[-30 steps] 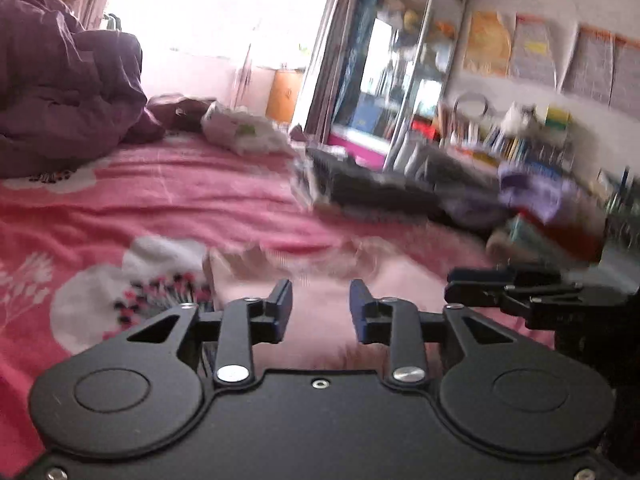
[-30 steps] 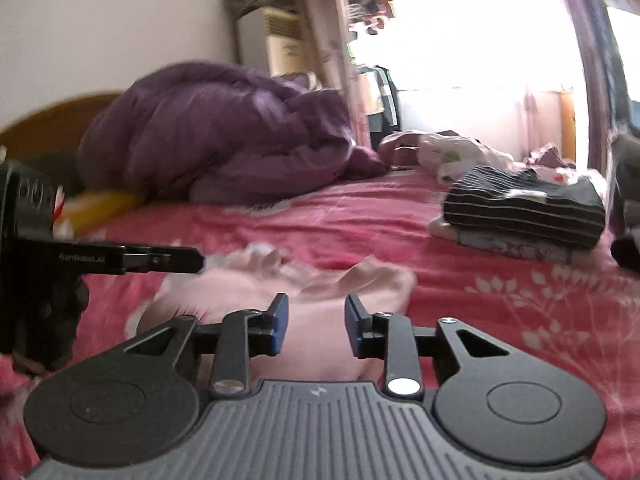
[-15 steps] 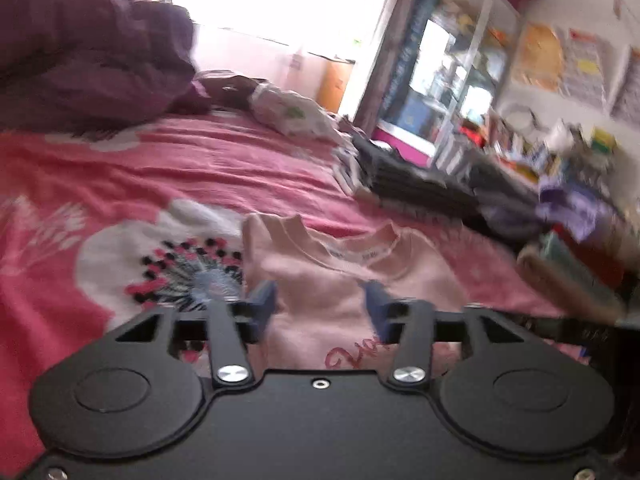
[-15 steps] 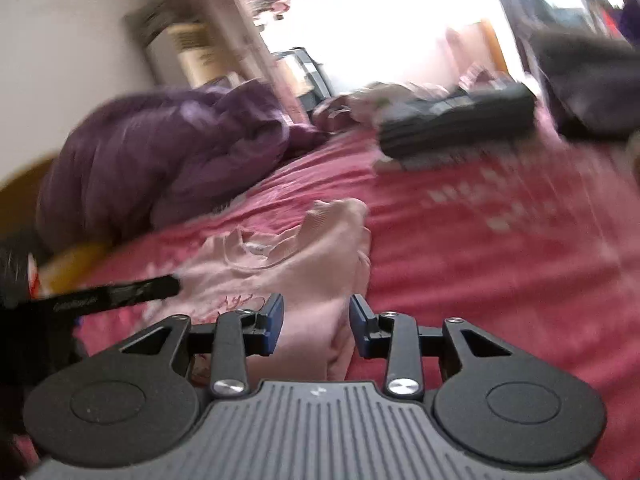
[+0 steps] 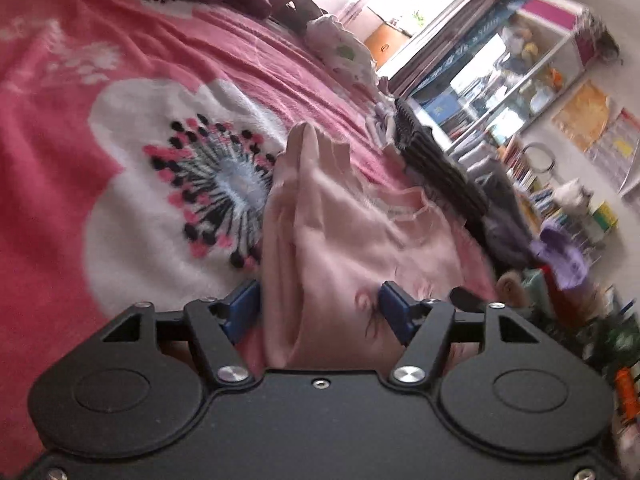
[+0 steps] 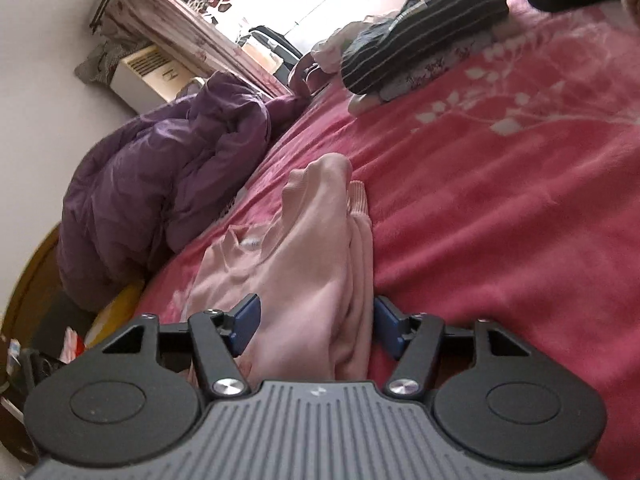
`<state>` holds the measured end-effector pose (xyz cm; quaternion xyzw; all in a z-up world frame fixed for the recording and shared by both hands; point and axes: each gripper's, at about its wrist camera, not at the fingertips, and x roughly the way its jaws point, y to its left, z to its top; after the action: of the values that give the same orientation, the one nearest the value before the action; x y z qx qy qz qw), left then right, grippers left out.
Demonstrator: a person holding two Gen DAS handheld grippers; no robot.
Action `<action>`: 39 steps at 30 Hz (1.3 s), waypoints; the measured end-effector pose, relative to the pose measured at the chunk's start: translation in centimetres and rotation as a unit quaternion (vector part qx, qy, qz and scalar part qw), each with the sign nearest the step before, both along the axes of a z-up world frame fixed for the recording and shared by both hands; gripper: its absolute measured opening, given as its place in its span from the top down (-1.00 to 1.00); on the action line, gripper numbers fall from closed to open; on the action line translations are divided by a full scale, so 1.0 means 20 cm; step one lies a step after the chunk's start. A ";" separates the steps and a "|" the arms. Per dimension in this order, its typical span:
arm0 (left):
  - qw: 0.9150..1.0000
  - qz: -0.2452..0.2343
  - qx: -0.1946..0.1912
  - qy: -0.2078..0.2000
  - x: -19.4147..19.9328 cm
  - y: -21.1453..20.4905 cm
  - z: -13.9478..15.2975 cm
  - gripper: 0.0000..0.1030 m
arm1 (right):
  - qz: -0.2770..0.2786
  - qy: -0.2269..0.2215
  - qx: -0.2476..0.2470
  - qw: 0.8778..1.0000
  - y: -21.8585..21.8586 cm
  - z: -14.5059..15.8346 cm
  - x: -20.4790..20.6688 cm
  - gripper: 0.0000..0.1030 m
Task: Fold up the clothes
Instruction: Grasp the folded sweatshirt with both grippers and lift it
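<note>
Left wrist view showed the left gripper (image 5: 320,312) spread wide around a folded edge of the pale pink cotton sweatshirt (image 5: 340,216) on the pink floral fleece blanket (image 5: 80,160). The right gripper (image 6: 316,320), jaws likewise apart, straddled its bunched sleeve (image 6: 352,240).

Pink flowered bed (image 6: 500,208): pink top (image 6: 312,264) just ahead of gripper, striped folded clothes (image 6: 424,28) beyond, purple quilt (image 6: 160,176) far left.
</note>
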<state>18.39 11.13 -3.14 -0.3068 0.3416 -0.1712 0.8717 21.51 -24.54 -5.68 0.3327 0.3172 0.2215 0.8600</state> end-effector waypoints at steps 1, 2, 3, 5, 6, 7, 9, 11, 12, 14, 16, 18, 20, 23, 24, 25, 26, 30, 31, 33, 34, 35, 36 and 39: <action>1.000 0.000 -0.009 0.000 0.03 0.00 -0.01 -0.26 | 0.003 0.000 0.004 1.000 0.00 0.00 0.02 -0.18; 1.000 -0.001 -0.012 -0.001 0.05 0.00 -0.01 -0.23 | 0.006 0.000 0.005 1.000 0.01 -0.01 0.05 -0.18; 1.000 -0.002 -0.015 -0.001 0.07 0.00 -0.02 -0.23 | 0.011 0.000 0.005 1.000 0.02 -0.01 0.08 -0.18; 1.000 -0.005 -0.023 -0.003 0.10 0.00 -0.02 -0.17 | 0.017 -0.006 0.003 1.000 0.03 -0.01 0.10 -0.18; 1.000 -0.008 -0.026 -0.003 0.11 0.00 -0.03 -0.13 | 0.020 -0.009 0.002 1.000 0.04 -0.01 0.11 -0.16; 1.000 -0.010 -0.030 -0.002 0.11 0.00 -0.03 -0.07 | 0.021 -0.014 0.003 1.000 0.04 -0.02 0.12 -0.11; 0.999 -0.013 -0.038 0.000 0.12 0.00 -0.03 0.06 | 0.018 -0.018 0.002 1.000 0.04 -0.03 0.13 0.01; 0.999 -0.012 -0.044 0.000 0.11 0.00 -0.04 0.23 | 0.015 -0.019 0.007 1.000 0.04 -0.03 0.13 0.07; 0.999 -0.011 -0.045 0.000 0.11 0.00 -0.04 0.28 | 0.015 -0.019 0.008 1.000 0.04 -0.03 0.13 0.09; 0.998 -0.008 -0.059 0.001 0.09 0.01 -0.03 0.44 | 0.020 -0.018 0.015 1.000 0.03 -0.03 0.13 0.33; 0.995 -0.003 -0.101 0.007 0.05 0.05 -0.03 0.56 | 0.019 -0.019 0.034 0.999 0.02 -0.03 0.11 0.54; 0.990 0.001 -0.138 0.011 -0.01 0.08 -0.02 0.59 | 0.010 -0.017 0.063 0.998 -0.01 -0.02 0.07 0.57; 0.985 0.002 -0.171 0.017 -0.10 0.09 0.00 0.59 | 0.002 -0.009 0.107 0.994 -0.05 0.01 0.00 0.59; 0.988 0.010 -0.147 0.039 -0.22 0.08 -0.02 0.52 | -0.012 0.012 0.138 0.990 -0.11 0.03 -0.15 0.58; 0.991 0.019 -0.121 0.053 -0.24 0.08 -0.04 0.45 | -0.019 0.023 0.139 0.990 -0.12 0.03 -0.20 0.43; 0.992 0.022 -0.107 0.059 -0.27 0.08 -0.07 0.33 | -0.030 0.029 0.114 0.993 -0.12 0.03 -0.24 0.08; 0.992 0.020 -0.108 0.054 -0.29 0.09 -0.08 0.25 | -0.039 0.032 0.082 0.995 -0.12 0.03 -0.27 -0.10; 0.996 0.011 -0.086 0.035 -0.39 0.11 -0.04 -0.01 | -0.035 0.027 0.061 0.997 -0.10 0.02 -0.38 -0.22; 0.996 0.011 -0.088 0.031 -0.39 0.11 -0.04 0.03 | -0.024 0.025 0.049 0.998 -0.07 0.02 -0.40 -0.23; 0.995 0.010 -0.093 0.025 -0.40 0.10 -0.05 0.24 | -0.017 0.005 0.004 1.000 0.00 0.00 -0.42 -0.17; 0.995 0.009 -0.096 0.022 -0.41 0.10 -0.05 0.39 | -0.018 0.003 0.002 1.000 0.01 -0.01 -0.42 -0.01; 0.995 0.009 -0.098 0.018 -0.41 0.10 -0.05 0.56 | -0.019 0.001 0.001 1.000 0.01 -0.02 -0.41 0.14; 0.995 0.008 -0.101 0.015 -0.42 0.10 -0.06 0.60 | -0.018 0.010 0.018 1.000 0.00 -0.03 -0.40 0.40; 0.992 -0.001 -0.129 0.005 -0.45 0.06 0.00 0.65 | -0.026 0.019 0.071 0.997 -0.05 -0.02 -0.44 0.58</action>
<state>9.39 12.38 -3.10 -0.4169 0.3211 -0.2131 0.8232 12.72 -25.47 -6.05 0.4049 0.3085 0.2148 0.8335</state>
